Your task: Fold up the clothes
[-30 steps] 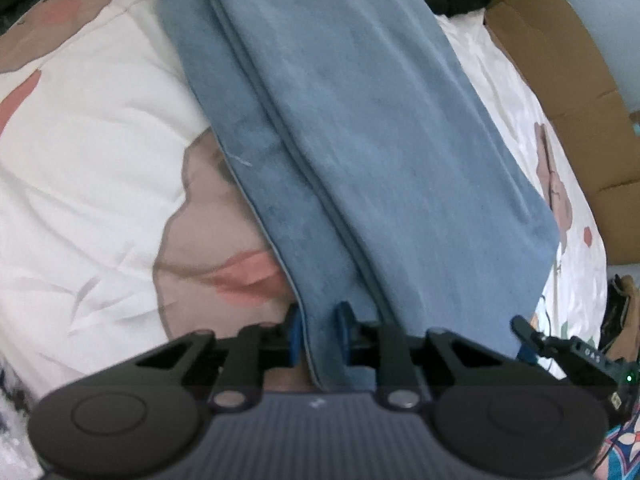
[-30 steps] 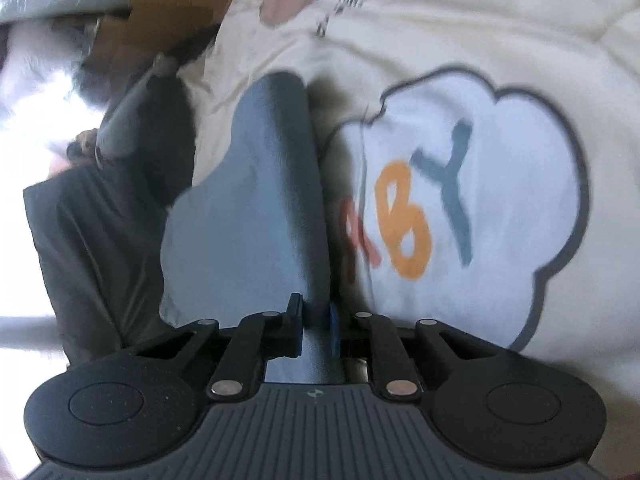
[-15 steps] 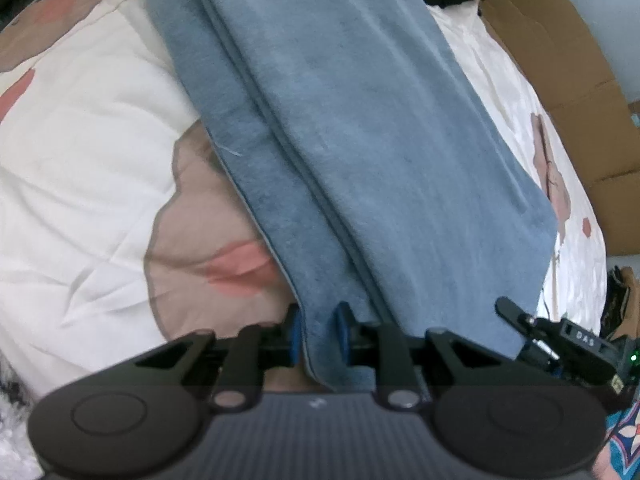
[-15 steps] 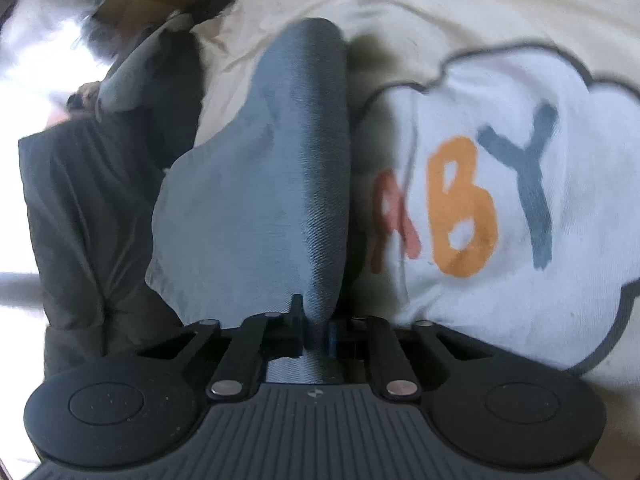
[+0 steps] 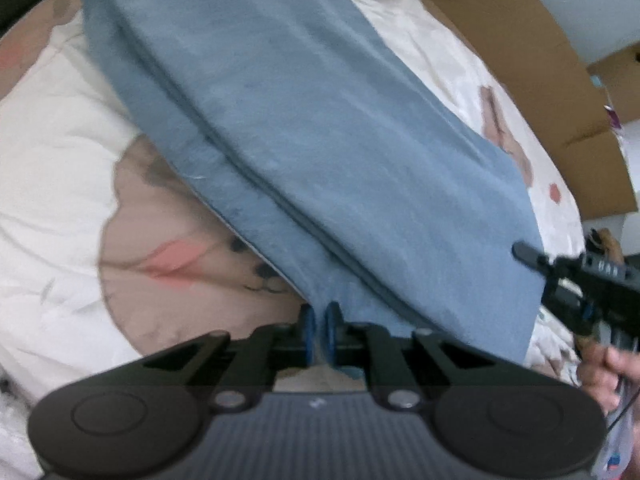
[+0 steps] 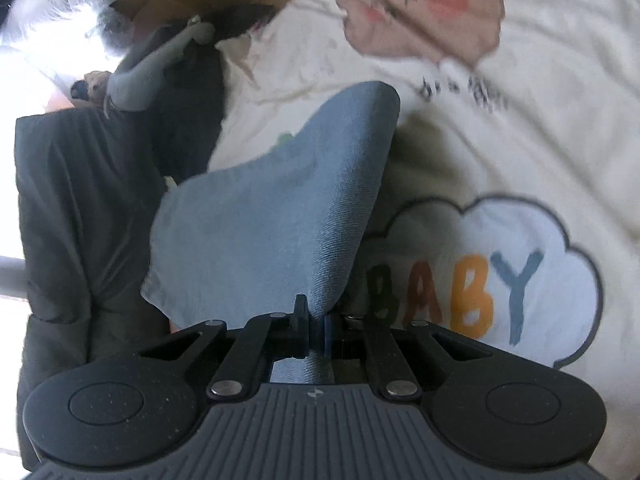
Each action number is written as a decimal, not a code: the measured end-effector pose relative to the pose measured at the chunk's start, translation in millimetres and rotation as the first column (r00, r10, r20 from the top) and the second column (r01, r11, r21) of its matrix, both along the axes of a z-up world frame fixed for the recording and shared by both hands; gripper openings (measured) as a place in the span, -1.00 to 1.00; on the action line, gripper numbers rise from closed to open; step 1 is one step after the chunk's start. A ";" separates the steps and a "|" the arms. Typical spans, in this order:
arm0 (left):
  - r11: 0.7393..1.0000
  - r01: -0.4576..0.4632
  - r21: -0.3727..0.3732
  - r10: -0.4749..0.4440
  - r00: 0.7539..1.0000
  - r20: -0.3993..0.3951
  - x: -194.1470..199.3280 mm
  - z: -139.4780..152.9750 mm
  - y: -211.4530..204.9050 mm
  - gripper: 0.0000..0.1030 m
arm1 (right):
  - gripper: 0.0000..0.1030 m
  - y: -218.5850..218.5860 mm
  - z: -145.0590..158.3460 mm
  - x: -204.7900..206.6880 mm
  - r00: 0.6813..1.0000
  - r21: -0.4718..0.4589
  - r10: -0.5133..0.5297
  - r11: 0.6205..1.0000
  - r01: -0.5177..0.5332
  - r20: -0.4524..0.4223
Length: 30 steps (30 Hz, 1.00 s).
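Observation:
A folded blue garment (image 5: 312,128) stretches across a cream printed bedspread (image 5: 52,168). My left gripper (image 5: 319,320) is shut on the garment's near corner, its blue pads pinching the cloth. At the right edge of the left wrist view, the right gripper (image 5: 588,284) holds the garment's other near corner, with a hand (image 5: 604,372) below it. In the right wrist view my right gripper (image 6: 316,322) is shut on the blue garment (image 6: 280,216), which rises lifted off the bedspread (image 6: 480,152) and casts a shadow on it.
Brown cardboard boxes (image 5: 532,80) stand beyond the bed's far right side. Dark clothing (image 6: 80,216) and a grey sleeve (image 6: 156,68) lie at the left of the right wrist view. A cloud print with BABY lettering (image 6: 480,284) marks the bedspread.
Both grippers have closed tighter on the blue garment and risen, lifting its near edge off the bedspread. More of the bedspread's print shows under the cloth.

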State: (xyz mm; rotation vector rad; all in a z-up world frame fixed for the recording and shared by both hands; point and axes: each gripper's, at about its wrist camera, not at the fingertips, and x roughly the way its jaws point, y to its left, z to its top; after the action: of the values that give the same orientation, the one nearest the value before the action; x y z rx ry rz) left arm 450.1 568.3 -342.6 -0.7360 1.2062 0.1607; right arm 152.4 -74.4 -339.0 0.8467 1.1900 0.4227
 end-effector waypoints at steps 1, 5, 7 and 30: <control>1.000 0.013 -0.009 -0.013 1.000 0.006 -0.4 0.5 -3.5 -0.90 | -0.92 -2.8 7.3 3.0 1.000 -0.016 0.010 1.000 -0.010 0.011; 0.995 0.091 -0.038 -0.090 0.996 0.022 3.8 2.9 -22.9 -0.91 | -0.92 -19.2 25.7 11.0 0.999 -0.070 0.024 0.997 -0.022 0.023; 0.991 0.116 -0.062 -0.115 0.993 0.026 8.1 1.4 -33.9 -0.91 | -0.92 -30.8 30.2 12.9 1.000 -0.095 0.018 0.995 -0.016 0.020; 0.980 0.196 0.033 -0.197 0.980 0.030 10.5 16.0 -27.0 -0.84 | -0.93 -189.3 78.7 48.4 1.000 -0.348 0.010 0.937 -0.008 0.003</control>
State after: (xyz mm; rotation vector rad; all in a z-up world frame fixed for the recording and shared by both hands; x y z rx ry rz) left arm 460.6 541.3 -326.6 -0.5873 1.2347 0.0022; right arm 200.8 -263.7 -260.3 0.5323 1.2195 0.2105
